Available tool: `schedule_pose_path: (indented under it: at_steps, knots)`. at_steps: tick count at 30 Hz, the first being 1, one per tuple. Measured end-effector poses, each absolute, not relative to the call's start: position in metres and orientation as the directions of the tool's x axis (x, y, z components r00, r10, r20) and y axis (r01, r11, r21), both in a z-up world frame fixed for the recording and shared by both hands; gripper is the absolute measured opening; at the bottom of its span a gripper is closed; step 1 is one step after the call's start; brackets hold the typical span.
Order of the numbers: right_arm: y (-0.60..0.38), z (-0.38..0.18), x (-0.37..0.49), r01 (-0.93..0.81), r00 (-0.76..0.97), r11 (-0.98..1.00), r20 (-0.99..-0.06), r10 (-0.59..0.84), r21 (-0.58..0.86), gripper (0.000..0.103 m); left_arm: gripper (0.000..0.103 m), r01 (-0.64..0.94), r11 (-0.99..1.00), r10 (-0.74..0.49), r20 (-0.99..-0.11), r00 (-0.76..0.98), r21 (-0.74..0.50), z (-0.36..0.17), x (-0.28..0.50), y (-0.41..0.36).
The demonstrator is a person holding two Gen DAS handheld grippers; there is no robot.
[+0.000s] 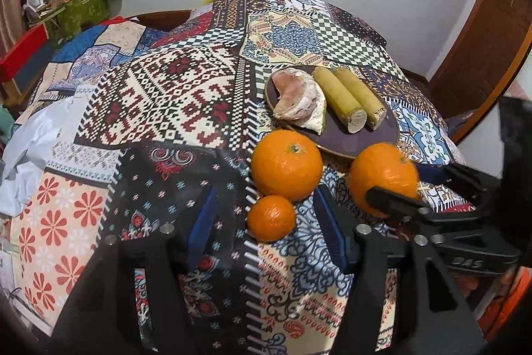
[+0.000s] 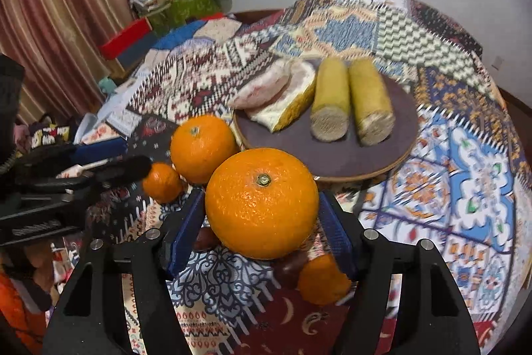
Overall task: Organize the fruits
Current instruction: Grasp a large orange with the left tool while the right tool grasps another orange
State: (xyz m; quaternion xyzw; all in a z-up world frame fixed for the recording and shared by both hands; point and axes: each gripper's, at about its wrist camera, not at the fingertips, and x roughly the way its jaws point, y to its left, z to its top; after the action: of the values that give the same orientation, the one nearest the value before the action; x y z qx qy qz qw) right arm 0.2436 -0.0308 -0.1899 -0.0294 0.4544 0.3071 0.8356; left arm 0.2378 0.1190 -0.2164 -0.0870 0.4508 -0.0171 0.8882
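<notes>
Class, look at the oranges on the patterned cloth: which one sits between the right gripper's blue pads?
The large orange nearest the plate's front rim, between the right gripper's pads. The other large orange and the small one lie off to its left.

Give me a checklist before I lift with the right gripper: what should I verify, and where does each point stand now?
1. Big orange centred between the right gripper jaws: ok.
2. Jaws pressing firmly on it: cannot tell.
3. Nothing else at those jaws: not ok; a small orange lies right by one finger.
4. Left gripper open, nothing held, and apart from the right: ok.
5. Bare space on the plate for the fruit: ok, its front part is free.
6. Way to the plate: cannot tell; a second orange sits at its rim.
</notes>
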Motion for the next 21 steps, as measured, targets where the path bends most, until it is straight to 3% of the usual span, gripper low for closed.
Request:
schedule_pose_path:
  at_steps: [11,21]
  knots:
    - [-0.082,-0.167,0.262,-0.47,0.513,0.861,-0.734,0.445,0.193,0.066,0.063,-0.013,0.985,-0.135,-0.818,0.559,-0.172,-0.233,0.271,0.097]
    - [-0.117,-0.179,0.269,-0.415,0.514,0.885,-0.749,0.419,0.21,0.066,0.07,-0.019,0.998,-0.041,-0.828,0.559,-0.061,-0.245,0.29,0.086]
